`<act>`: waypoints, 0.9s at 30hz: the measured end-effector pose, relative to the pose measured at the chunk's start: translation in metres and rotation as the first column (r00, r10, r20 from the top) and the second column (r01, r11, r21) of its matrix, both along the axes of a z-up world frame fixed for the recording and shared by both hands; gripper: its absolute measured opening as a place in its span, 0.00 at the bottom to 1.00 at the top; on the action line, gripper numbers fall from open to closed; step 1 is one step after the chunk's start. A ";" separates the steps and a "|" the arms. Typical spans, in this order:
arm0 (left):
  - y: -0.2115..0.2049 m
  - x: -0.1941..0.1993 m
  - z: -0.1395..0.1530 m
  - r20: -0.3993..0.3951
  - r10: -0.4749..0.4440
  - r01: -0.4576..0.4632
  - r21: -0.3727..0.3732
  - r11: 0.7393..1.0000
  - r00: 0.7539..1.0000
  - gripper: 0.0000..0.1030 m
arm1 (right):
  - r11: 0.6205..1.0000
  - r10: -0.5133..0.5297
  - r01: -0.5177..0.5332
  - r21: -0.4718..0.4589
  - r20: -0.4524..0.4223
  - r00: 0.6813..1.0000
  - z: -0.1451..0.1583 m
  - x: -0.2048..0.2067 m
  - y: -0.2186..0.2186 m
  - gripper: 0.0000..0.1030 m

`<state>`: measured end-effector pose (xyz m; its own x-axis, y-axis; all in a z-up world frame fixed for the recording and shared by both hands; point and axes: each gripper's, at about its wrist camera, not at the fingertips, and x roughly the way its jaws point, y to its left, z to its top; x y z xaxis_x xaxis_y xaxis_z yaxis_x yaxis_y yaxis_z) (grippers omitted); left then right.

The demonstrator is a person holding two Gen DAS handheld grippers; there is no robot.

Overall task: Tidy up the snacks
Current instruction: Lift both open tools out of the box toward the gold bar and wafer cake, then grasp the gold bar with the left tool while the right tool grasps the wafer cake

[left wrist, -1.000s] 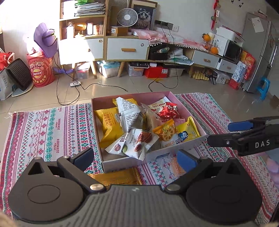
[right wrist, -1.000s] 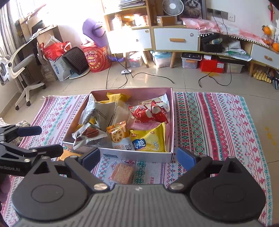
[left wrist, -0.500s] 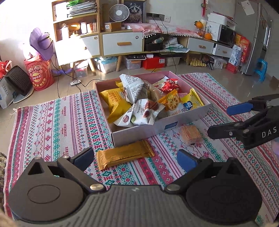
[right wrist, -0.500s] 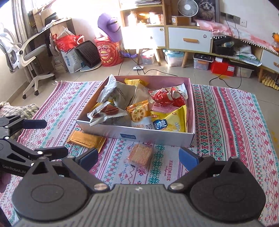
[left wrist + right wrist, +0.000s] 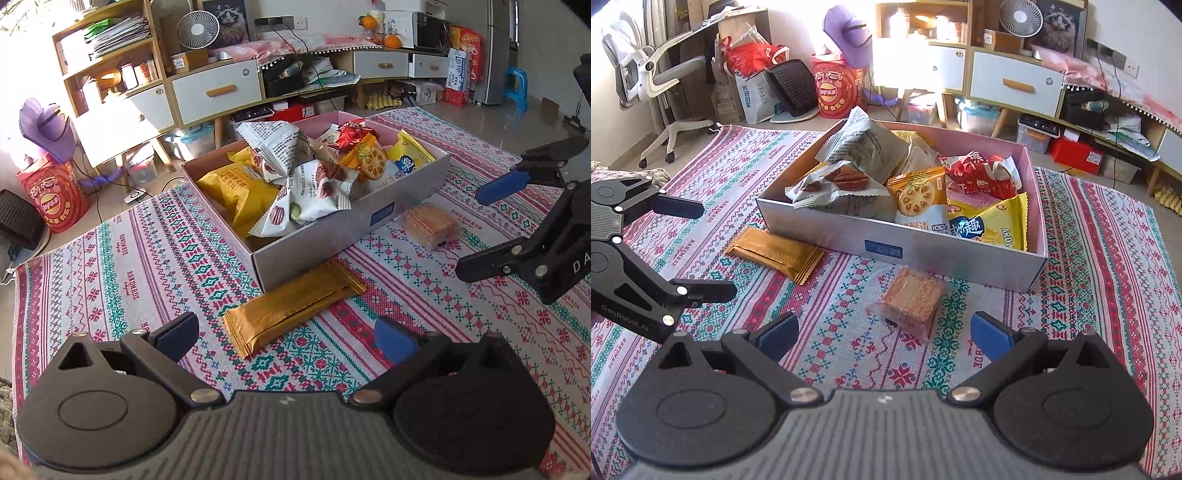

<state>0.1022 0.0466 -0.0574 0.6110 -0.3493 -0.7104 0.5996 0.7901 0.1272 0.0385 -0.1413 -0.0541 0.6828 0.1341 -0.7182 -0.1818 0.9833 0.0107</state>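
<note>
A pink open box (image 5: 332,240) (image 5: 960,258) piled with several snack packets stands on the patterned rug. In front of the box lies a flat gold packet (image 5: 291,306) (image 5: 774,251). To its right lies a clear-wrapped brown cake square (image 5: 430,225) (image 5: 910,301). My left gripper (image 5: 286,338) is open and empty, with the gold packet just ahead between its fingers. My right gripper (image 5: 882,332) is open and empty, and the cake square sits just ahead of it. Each gripper shows in the other's view: right (image 5: 480,227), left (image 5: 714,249).
The woven rug (image 5: 147,258) covers the floor around the box. Behind it stand a low cabinet with drawers (image 5: 218,92), a red bucket (image 5: 51,199), cables, storage bins and an office chair (image 5: 665,85).
Both views have drawn back and tilted, so the gold packet and the cake square now lie in full sight ahead of the fingers. Both grippers stay open; nothing has been gripped.
</note>
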 end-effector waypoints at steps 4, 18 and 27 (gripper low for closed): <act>-0.007 0.012 -0.003 0.006 -0.035 0.035 0.011 0.999 0.999 1.00 | 1.000 0.017 -0.017 -0.016 0.007 1.000 -0.003 0.002 0.004 0.97; -0.022 0.017 -0.018 -0.232 -0.180 0.184 -0.004 0.983 0.956 1.00 | 0.999 -0.041 0.041 -0.015 -0.012 0.999 -0.022 0.029 -0.013 0.84; -0.033 -0.025 -0.016 -0.285 -0.285 0.302 0.017 0.953 0.915 1.00 | 0.997 -0.060 0.058 -0.041 -0.034 0.998 -0.021 0.022 -0.023 0.84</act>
